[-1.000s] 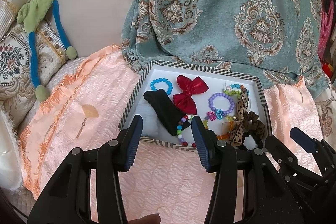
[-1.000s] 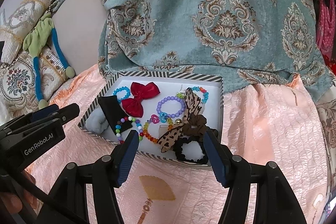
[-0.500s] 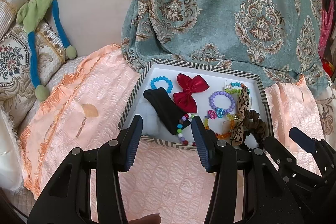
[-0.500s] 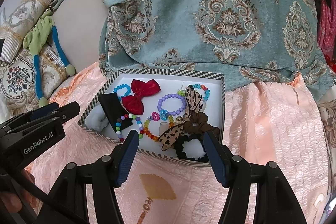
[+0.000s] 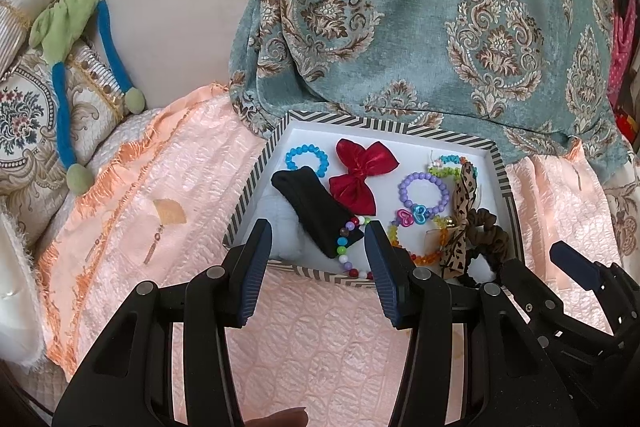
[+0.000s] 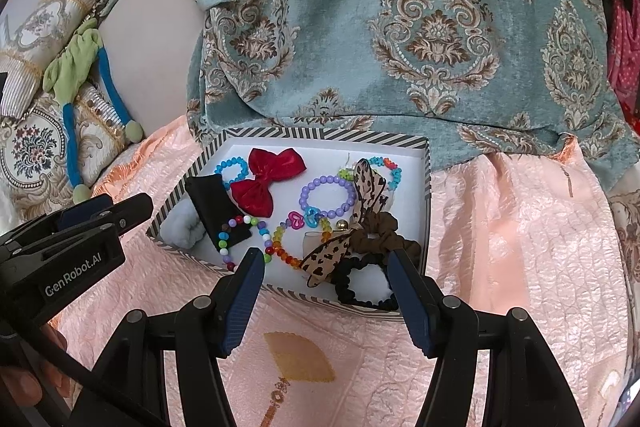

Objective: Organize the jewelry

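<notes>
A white tray with a striped rim (image 5: 400, 128) (image 6: 320, 135) lies on a peach quilt. It holds a red bow (image 5: 362, 173) (image 6: 270, 179), a black band (image 5: 316, 209) (image 6: 216, 205), a blue bead bracelet (image 5: 306, 159), a purple bead bracelet (image 5: 424, 193) (image 6: 328, 197), a multicolour bead string (image 6: 280, 243), a leopard bow scrunchie (image 6: 368, 223) and a black scrunchie (image 6: 362, 285). My left gripper (image 5: 316, 231) is open and empty over the tray's near edge. My right gripper (image 6: 326, 261) is open and empty over the near right part.
A teal patterned cloth (image 6: 400, 27) hangs behind the tray. Embroidered cushions (image 5: 28, 115) and a green and blue soft toy (image 5: 68, 39) lie at the left. The peach quilt (image 6: 520, 247) spreads around the tray.
Both grippers have drawn back slightly from the tray, staying open. Nothing in the tray has moved.
</notes>
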